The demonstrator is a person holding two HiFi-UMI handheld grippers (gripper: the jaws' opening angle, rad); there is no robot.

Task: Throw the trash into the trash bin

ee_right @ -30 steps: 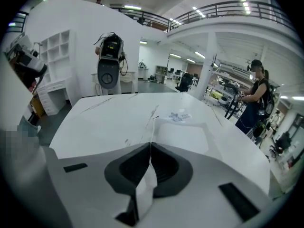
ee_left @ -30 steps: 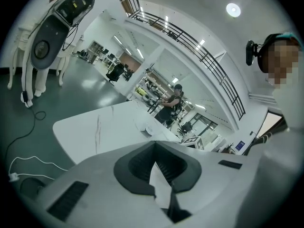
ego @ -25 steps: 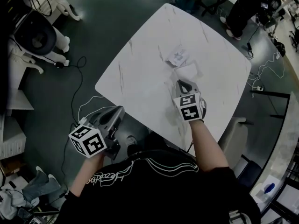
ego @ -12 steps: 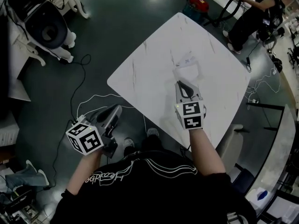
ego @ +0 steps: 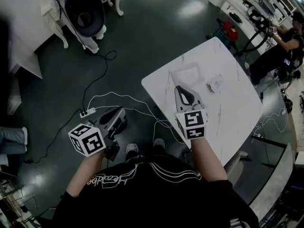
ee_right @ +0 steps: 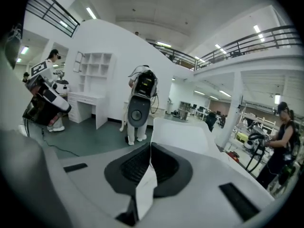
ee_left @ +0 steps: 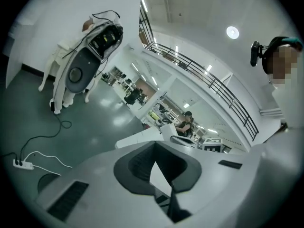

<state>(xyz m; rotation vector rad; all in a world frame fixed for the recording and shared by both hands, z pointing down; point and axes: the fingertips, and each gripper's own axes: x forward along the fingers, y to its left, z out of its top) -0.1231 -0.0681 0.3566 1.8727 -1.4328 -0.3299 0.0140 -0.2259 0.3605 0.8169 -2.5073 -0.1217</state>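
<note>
Presently: trash sheet [ego: 186, 74], seemingly light, limp, tearable, best pinched at an edge; right hand-held gripper [ego: 181, 88] clamped on it, left hand-held gripper [ego: 118, 115] closed, empty.

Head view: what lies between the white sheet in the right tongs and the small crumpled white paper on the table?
Nothing: only bare white marble-patterned table separates the white sheet from the small crumpled white paper, as the head view shows.

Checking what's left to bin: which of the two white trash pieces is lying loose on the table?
The small crumpled scrap on the table, right of the right gripper. The larger flat sheet is clamped in that gripper's shut jaws.
</note>
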